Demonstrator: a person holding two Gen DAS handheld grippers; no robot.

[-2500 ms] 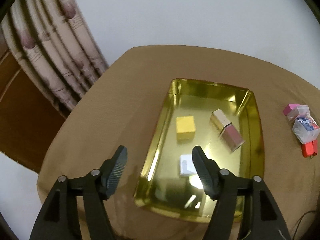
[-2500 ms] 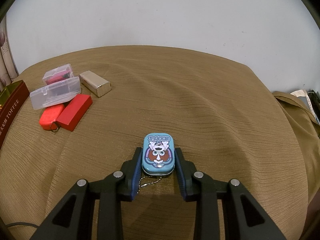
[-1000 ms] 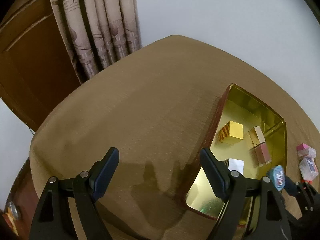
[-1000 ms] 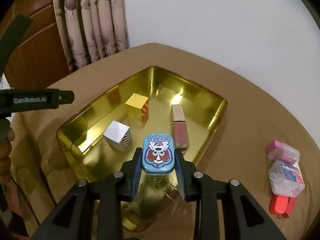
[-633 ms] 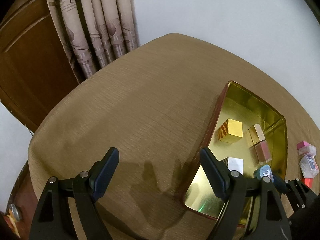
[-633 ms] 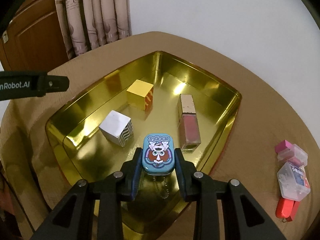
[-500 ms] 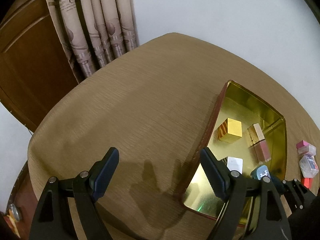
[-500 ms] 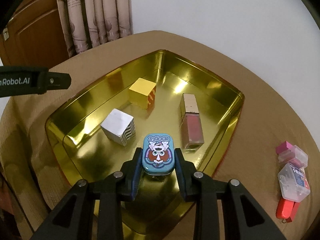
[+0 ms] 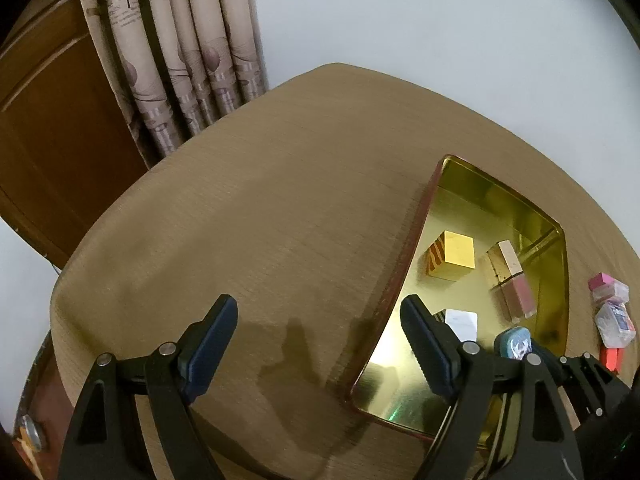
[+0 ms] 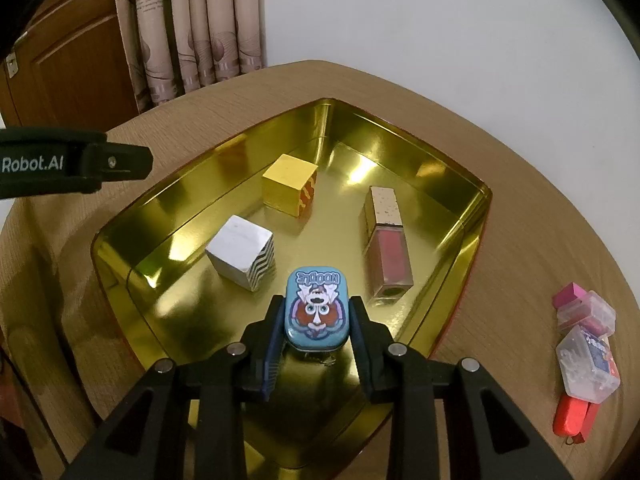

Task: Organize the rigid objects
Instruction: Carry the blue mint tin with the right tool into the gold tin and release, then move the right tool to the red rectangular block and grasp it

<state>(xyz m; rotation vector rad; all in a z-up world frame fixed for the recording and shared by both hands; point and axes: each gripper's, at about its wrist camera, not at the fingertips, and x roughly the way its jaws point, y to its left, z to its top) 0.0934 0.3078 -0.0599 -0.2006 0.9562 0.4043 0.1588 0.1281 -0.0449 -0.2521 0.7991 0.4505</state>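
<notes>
Over the gold tray [image 10: 472, 208], a blue tin [image 10: 317, 313] sits pinched in the right gripper [image 10: 316, 336].
Left gripper [image 9: 316, 344] tilts down above bare tablecloth [image 9: 280, 220] beside the tray's left rim, jaws spread, holding nothing; right gripper angles down with the tin low above the tray floor, between the white cube [image 10: 241, 252] and the lip gloss [image 10: 387, 246].

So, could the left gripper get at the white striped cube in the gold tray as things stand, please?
Probably yes: the left gripper is open and empty beside the tray, and the cube stands clear, though the right gripper holding the blue tin hovers close.
</notes>
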